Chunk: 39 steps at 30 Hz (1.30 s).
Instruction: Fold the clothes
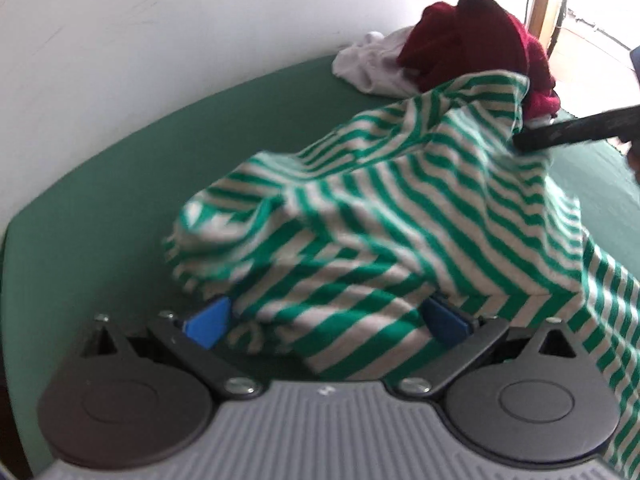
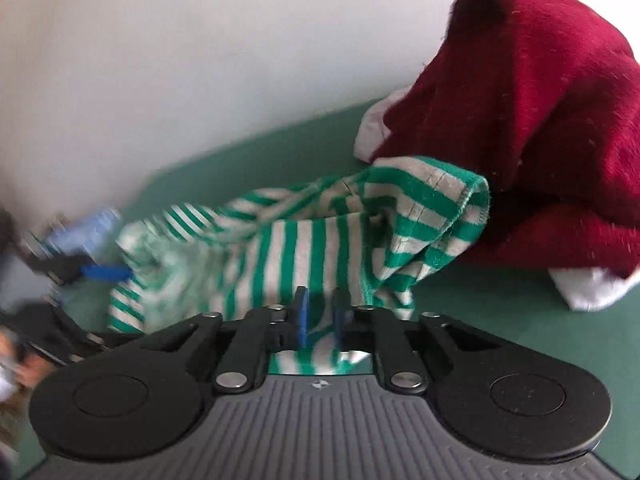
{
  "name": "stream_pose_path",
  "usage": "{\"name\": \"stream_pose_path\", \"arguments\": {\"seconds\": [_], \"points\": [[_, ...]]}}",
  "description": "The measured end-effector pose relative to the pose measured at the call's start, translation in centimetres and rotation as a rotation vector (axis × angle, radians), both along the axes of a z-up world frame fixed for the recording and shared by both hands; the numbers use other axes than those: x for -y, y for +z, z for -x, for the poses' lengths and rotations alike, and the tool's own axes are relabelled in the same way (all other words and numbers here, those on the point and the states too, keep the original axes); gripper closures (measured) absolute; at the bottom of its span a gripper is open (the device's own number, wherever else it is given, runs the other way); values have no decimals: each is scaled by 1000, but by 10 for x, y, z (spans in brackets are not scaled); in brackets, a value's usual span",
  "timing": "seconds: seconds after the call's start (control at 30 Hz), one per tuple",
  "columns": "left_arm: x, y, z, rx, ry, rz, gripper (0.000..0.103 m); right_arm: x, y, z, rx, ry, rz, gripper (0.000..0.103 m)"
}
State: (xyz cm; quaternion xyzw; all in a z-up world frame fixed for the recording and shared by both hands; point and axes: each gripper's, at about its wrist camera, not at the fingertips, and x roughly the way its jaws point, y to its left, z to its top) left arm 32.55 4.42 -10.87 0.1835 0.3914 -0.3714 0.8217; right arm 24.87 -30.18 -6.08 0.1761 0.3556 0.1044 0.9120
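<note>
Left tongs (image 1: 326, 320): I've got them spread wide, striped cloth draped between the blue pads, not pinched.
Right tongs (image 2: 320, 316): nearly together, a narrow gap, stripes showing in it.
Striped top (image 1: 380, 216): bunched on the green table (image 1: 120, 184).
Red garment (image 2: 540, 120): heaped behind, over a white garment (image 1: 368, 64).

Left gripper (image 1: 324, 318) with grey ribbed housing, two round black discs behind blue pads, silver screws on black linkage arms, right gripper (image 2: 319, 314) alike, small cross mark behind its blue fingers (image 2: 301, 312)
</note>
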Motion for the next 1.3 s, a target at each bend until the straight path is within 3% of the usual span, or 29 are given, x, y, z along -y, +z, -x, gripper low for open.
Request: {"name": "stream_pose_path", "arguments": {"seconds": [0.07, 0.13, 0.23, 0.3, 0.4, 0.43, 0.53, 0.6, 0.67, 0.73, 0.83, 0.9, 1.0, 1.17, 1.23, 1.3], "points": [[-2, 0, 0, -4, 1, -9, 1, 2, 7, 7, 27, 24, -64, 75], [-5, 0, 0, -8, 3, -18, 1, -11, 0, 4, -30, 88, -48, 71], [5, 6, 8, 67, -14, -81, 1, -22, -8, 3, -3, 71, 88, 78], [4, 9, 18, 153, -39, -130, 1, -16, 1, 3, 6, 44, 58, 77], [-6, 6, 10, 105, 0, -116, 1, -2, 15, 13, 39, 10, 2, 71], [-9, 7, 7, 88, 17, -105, 1, 1, 17, 19, 31, -9, 11, 64], [-13, 20, 15, 113, 57, -67, 5, 6, 16, 37, 17, -15, 8, 63], [-14, 32, 28, 97, 44, 30, 3, -4, 8, 40, -5, 29, 1, 71], [-4, 33, 42, 99, 7, 49, 3, -14, 3, 46, -14, 63, -5, 86], [6, 30, 56, 85, -36, 65, 3, -29, 1, 50, -14, 84, 27, 90], [21, 10, 63, 82, -52, -16, 6, -46, -8, 54, -30, 87, 114, 92], [21, -3, 63, 84, -35, -60, 2, -45, -13, 56, -20, 63, 108, 95], [0, -4, 55, 28, 35, -36, 1, -35, -7, 58, -55, 16, 22, 90], [-19, 9, 71, 75, 85, -48, 2, -41, 1, 82, -85, -11, 41, 84], [-26, 17, 80, 90, 103, -40, 5, -38, 7, 98, -68, -48, -8, 84], [-30, 30, 94, 100, 120, 45, 2, -35, 13, 115, -55, -90, -58, 83]]}}
